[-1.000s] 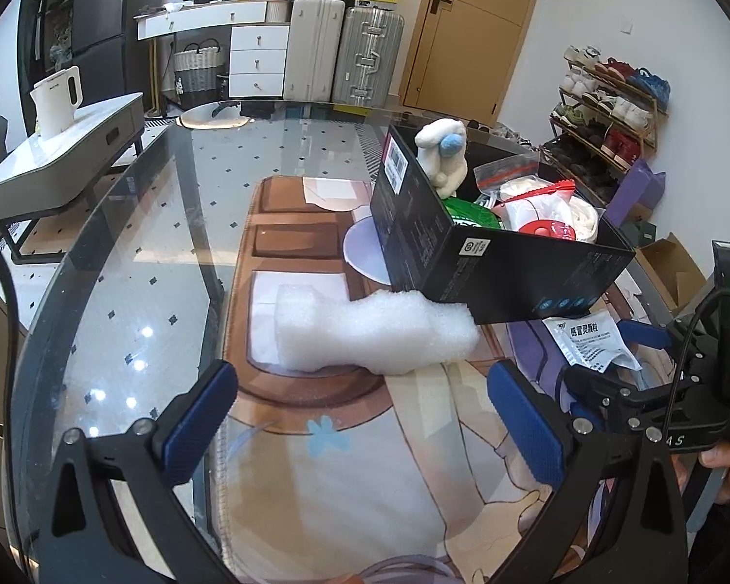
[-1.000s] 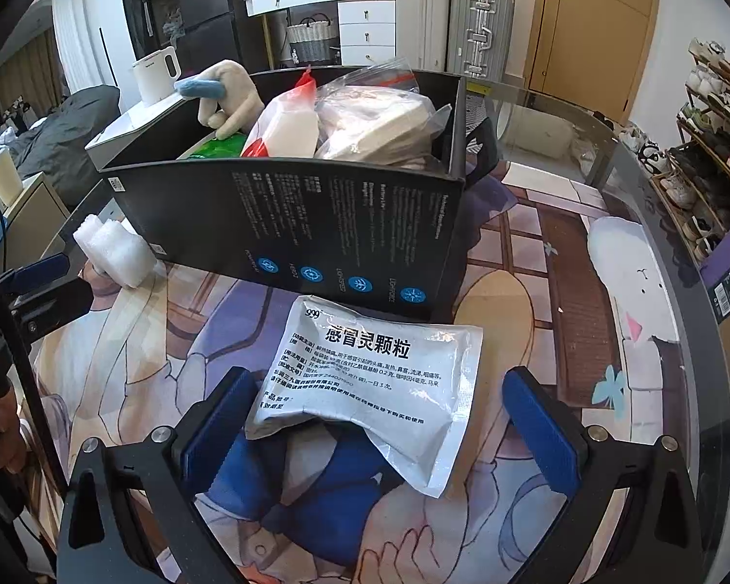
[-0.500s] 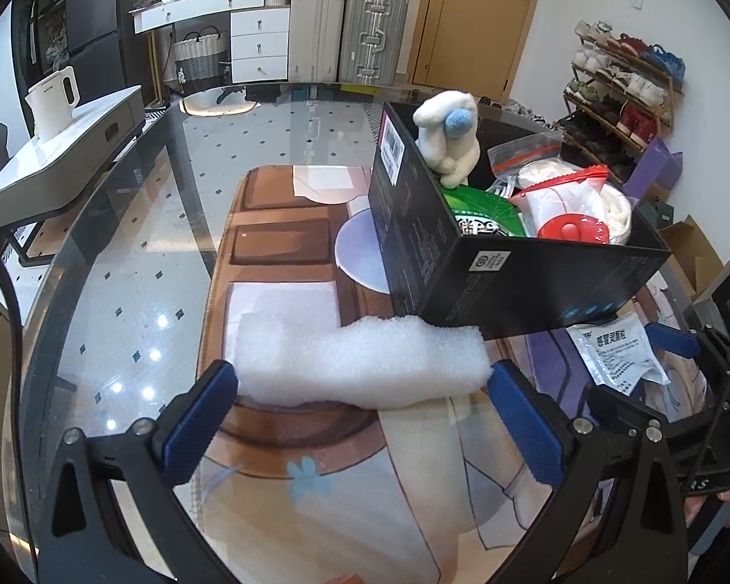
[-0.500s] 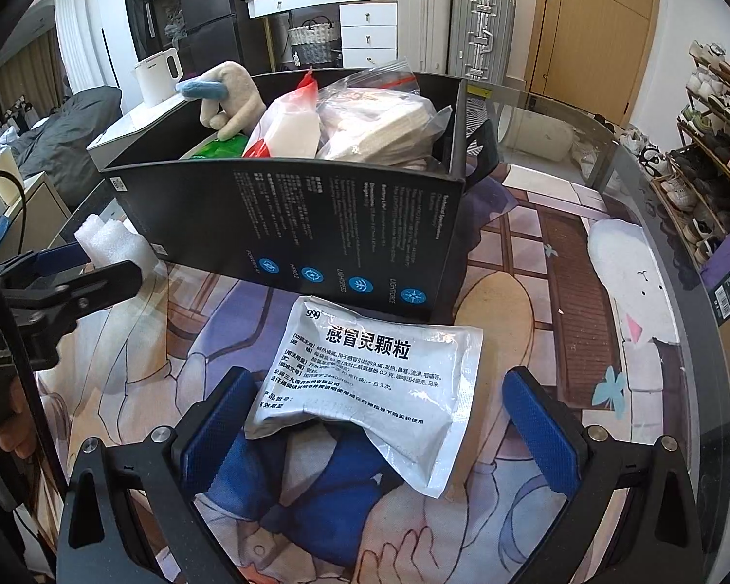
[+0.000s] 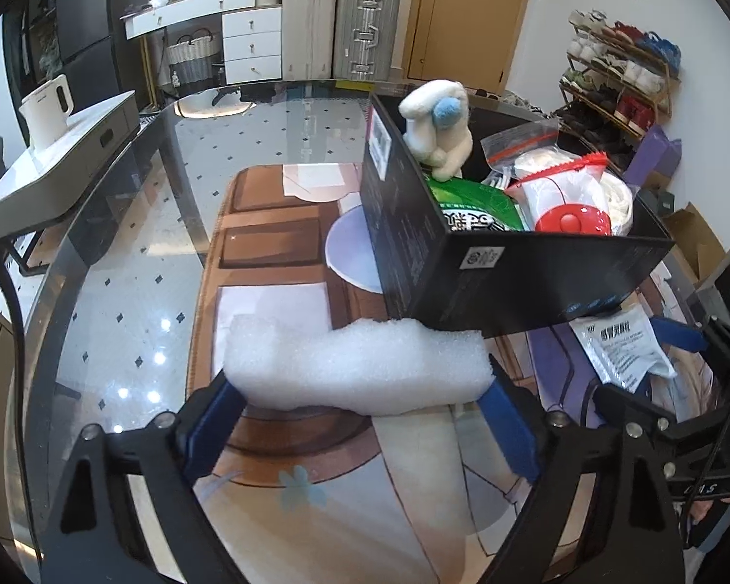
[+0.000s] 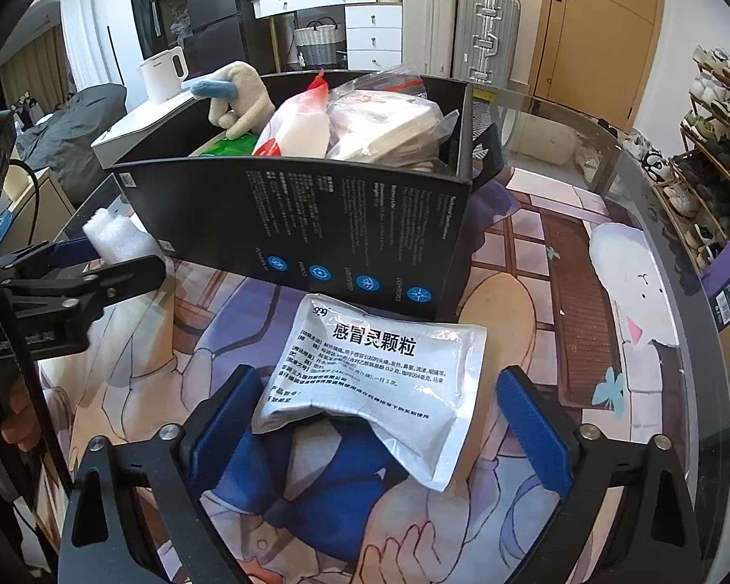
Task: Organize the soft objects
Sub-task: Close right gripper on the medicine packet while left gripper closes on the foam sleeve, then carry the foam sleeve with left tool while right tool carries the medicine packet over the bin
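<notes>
A long white foam piece (image 5: 360,370) lies on the printed mat beside the black box (image 5: 472,263). My left gripper (image 5: 365,418) is open with its blue pads at the foam's two ends; it also shows in the right wrist view (image 6: 97,267). A white medicine pouch (image 6: 379,379) lies in front of the box, also seen in the left wrist view (image 5: 618,350). My right gripper (image 6: 379,413) is open with the pouch's near edge between its pads. The box holds a white plush toy (image 5: 438,126), a green packet (image 5: 472,204) and plastic bags (image 6: 379,121).
The glass table (image 5: 121,292) has a curved edge on the left. A white kettle (image 5: 48,107) stands on a side cabinet beyond it. Suitcases (image 5: 340,29) and a shoe rack (image 5: 618,78) stand by the far walls.
My left gripper has moved forward until its pads bracket the foam piece. The right gripper and the pouch have stayed in place.
</notes>
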`<state>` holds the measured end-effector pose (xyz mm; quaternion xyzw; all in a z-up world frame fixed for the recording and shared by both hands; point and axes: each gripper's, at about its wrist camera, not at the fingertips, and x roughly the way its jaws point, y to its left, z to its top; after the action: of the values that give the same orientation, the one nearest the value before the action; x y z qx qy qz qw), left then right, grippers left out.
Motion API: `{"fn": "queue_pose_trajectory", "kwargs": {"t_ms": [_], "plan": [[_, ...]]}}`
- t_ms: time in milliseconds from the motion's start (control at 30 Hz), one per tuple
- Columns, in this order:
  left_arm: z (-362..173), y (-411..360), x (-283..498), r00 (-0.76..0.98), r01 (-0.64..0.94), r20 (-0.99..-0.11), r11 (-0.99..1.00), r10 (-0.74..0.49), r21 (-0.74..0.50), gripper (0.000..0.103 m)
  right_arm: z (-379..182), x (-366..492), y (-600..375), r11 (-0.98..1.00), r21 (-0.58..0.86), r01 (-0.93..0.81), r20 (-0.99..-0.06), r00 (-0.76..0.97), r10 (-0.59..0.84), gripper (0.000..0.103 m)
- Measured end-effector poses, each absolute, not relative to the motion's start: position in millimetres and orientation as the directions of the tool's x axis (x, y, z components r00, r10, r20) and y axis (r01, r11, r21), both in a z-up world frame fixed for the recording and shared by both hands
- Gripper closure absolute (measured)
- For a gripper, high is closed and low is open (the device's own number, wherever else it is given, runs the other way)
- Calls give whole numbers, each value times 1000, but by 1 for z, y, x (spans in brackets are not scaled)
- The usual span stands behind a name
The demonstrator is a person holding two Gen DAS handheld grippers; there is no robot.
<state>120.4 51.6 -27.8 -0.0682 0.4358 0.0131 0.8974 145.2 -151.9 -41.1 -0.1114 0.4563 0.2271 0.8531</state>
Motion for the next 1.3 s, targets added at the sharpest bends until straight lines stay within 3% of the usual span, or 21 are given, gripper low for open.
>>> {"fn": "queue_pose_trajectory", "kwargs": {"t_ms": [67, 367, 667, 1300], "plan": [[-26, 52, 118, 630, -76, -775, 989, -50, -125, 13, -39, 143, -152, 872, 17, -489, -826, 484, 288, 22], [-15, 47, 99, 668, -44, -742, 993, -54, -112, 13, -35, 132, -157, 864, 17, -503, -822, 484, 299, 34], [-3, 45, 83, 698, -32, -713, 991, -69, -128, 13, -30, 117, -161, 861, 26, -507, -819, 483, 309, 39], [22, 37, 72, 748, -4, -659, 992, -78, -122, 13, 16, 96, -180, 861, 16, -508, -759, 555, 341, 39]]}}
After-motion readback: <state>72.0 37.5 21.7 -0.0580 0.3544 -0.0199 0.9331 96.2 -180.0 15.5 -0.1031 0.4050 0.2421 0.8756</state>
